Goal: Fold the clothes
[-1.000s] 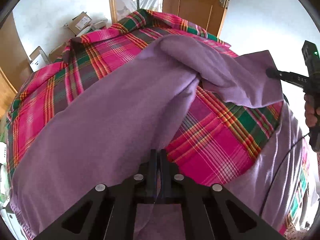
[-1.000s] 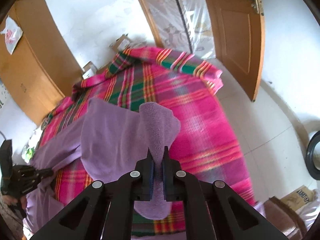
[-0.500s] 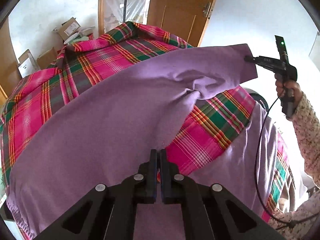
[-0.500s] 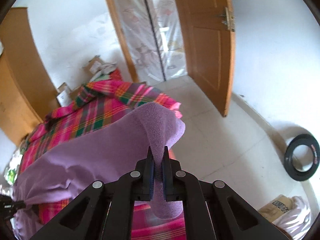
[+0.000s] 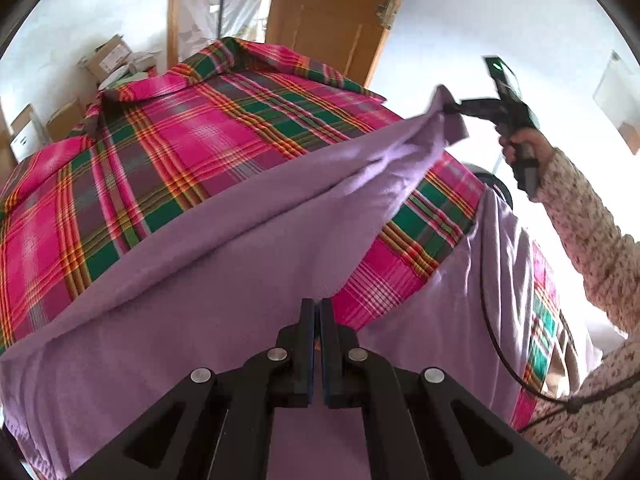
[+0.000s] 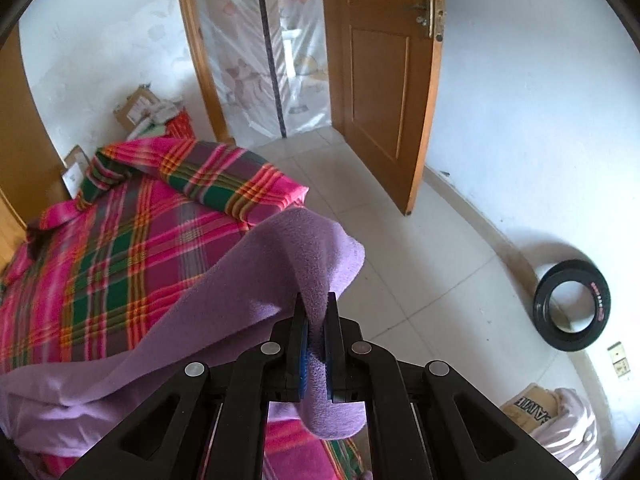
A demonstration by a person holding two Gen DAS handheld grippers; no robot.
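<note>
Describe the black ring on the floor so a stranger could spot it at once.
Start at the open wooden door, then follow the white wall to its right down to the tiled floor. The tyre leans there, the only round black thing, with small red lettering.

White plastered walls [image 6: 520, 100], bright with daylight. Pale tiled floor [image 6: 420, 248]. Open wooden door [image 6: 380, 80] with a metal latch, swung inward beside a doorway hung with clear plastic sheeting [image 6: 256, 60]. Bed under a pink, green and orange plaid cover [image 5: 180, 152]. Cardboard boxes [image 6: 136, 108] stacked against the far wall behind the bed. Wooden cabinet [image 6: 16, 128] at the left edge. Black tyre [image 6: 572, 306] leaning against the right wall, another cardboard box [image 6: 528, 404] near it on the floor.
</note>
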